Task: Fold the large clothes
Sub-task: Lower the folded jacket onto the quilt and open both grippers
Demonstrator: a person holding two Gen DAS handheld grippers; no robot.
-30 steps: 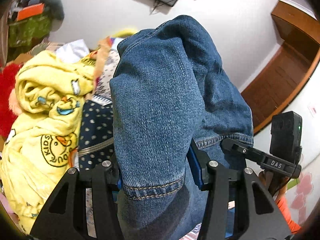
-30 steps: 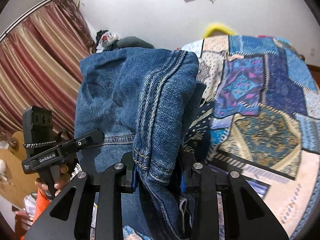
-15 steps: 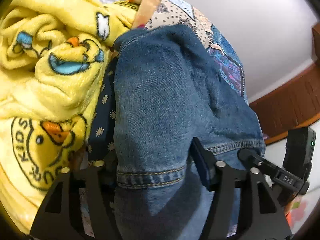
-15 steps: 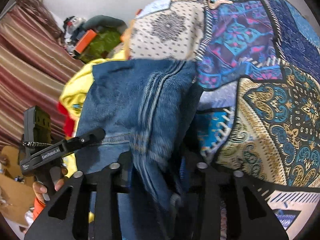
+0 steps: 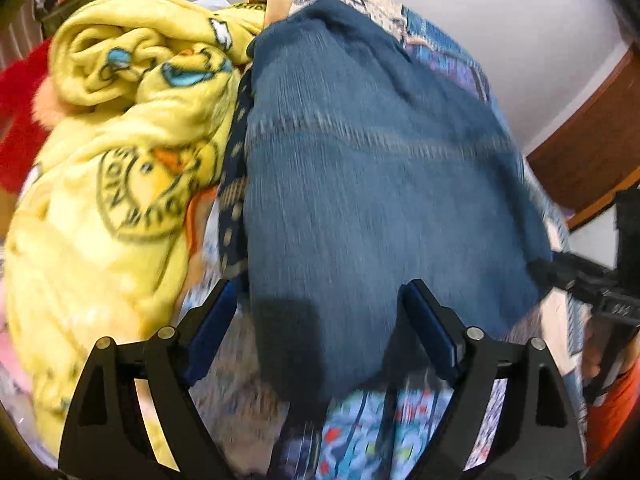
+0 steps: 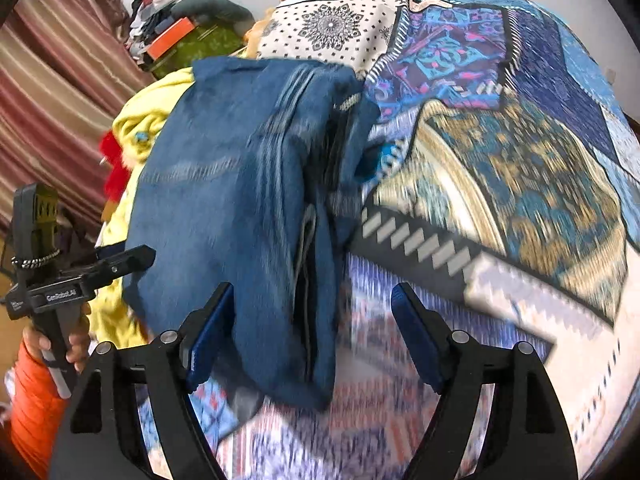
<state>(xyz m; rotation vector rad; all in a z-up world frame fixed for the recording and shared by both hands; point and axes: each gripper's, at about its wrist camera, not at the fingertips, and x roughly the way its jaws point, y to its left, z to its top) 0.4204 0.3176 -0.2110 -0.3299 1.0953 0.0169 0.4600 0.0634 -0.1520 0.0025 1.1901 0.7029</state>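
Observation:
The folded blue jeans (image 5: 372, 184) lie on the patterned bedspread (image 6: 500, 160). In the left wrist view my left gripper (image 5: 320, 316) is open, its blue pads on either side of the jeans' near edge without clamping it. In the right wrist view the jeans (image 6: 240, 208) lie as a long folded bundle, and my right gripper (image 6: 312, 320) is open over their near end. The left gripper (image 6: 80, 280) also shows at the far left of that view. Both views are motion-blurred.
A yellow duck-print blanket (image 5: 120, 184) is heaped just left of the jeans, with a red plush thing (image 5: 20, 112) beyond it. Cluttered bags and an orange box (image 6: 172, 40) sit by striped curtains. A wooden door (image 5: 592, 152) stands at the right.
Both grippers lowered the jeans from mid-air onto the bed, then opened and let go. The jeans now rest on the bedspread beside the yellow blanket.

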